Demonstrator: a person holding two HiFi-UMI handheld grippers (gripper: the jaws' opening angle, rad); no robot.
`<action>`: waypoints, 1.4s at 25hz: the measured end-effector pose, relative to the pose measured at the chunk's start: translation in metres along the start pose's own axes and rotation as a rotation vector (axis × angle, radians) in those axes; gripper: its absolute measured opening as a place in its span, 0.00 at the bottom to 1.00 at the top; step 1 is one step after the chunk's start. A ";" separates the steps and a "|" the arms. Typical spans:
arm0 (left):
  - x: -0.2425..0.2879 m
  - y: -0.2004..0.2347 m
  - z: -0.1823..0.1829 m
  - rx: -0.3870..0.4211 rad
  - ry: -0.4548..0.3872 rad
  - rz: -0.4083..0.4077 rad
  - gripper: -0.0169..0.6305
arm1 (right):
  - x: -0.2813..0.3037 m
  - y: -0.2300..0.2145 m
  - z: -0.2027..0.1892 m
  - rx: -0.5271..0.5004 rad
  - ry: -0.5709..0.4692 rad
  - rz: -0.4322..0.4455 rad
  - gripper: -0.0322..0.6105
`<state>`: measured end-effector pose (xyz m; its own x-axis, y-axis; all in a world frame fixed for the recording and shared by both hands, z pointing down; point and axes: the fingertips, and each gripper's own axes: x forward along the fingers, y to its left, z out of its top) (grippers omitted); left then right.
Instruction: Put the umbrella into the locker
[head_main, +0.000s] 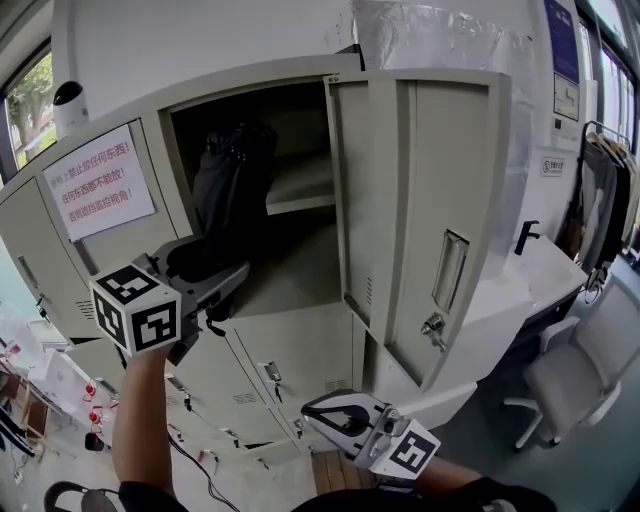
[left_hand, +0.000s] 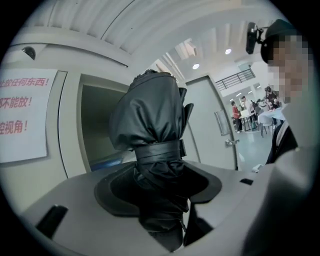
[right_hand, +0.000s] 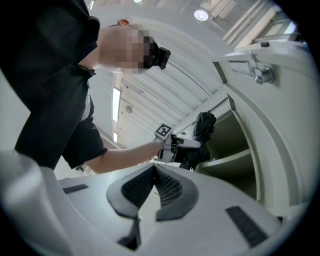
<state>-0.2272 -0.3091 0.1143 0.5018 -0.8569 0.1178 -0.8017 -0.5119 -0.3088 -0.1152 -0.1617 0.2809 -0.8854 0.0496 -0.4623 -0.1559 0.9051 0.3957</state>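
A folded black umbrella (head_main: 232, 190), strapped round its middle, stands upright in my left gripper (head_main: 205, 265), whose jaws are shut on its lower part. It is held in front of the open upper compartment of the grey locker (head_main: 300, 262), with its top before the dark opening. In the left gripper view the umbrella (left_hand: 150, 120) rises between the pads of the left gripper (left_hand: 157, 185). My right gripper (head_main: 335, 415) hangs low, below the locker door (head_main: 430, 200), shut and empty. From the right gripper view the right gripper (right_hand: 154, 172) points up at the umbrella (right_hand: 202, 132) and the left gripper (right_hand: 180, 145).
A shelf (head_main: 300, 200) crosses the open compartment. The door stands swung out to the right. A white notice with red print (head_main: 100, 180) is on the neighbouring locker. A white table (head_main: 540, 270) and a grey chair (head_main: 580, 370) stand at right. Closed lockers (head_main: 290, 365) lie below.
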 end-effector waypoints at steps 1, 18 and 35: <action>0.003 0.003 0.004 -0.012 0.006 0.000 0.42 | 0.001 0.001 0.001 0.000 -0.001 0.002 0.07; 0.051 0.037 0.026 -0.027 0.210 0.036 0.42 | 0.000 0.010 0.023 -0.018 -0.027 0.043 0.07; 0.082 0.055 0.048 0.034 0.382 0.079 0.42 | -0.011 0.004 0.039 -0.038 -0.051 0.019 0.07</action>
<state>-0.2147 -0.4045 0.0620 0.2769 -0.8577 0.4332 -0.8184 -0.4468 -0.3614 -0.0890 -0.1417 0.2566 -0.8648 0.0889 -0.4942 -0.1566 0.8873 0.4337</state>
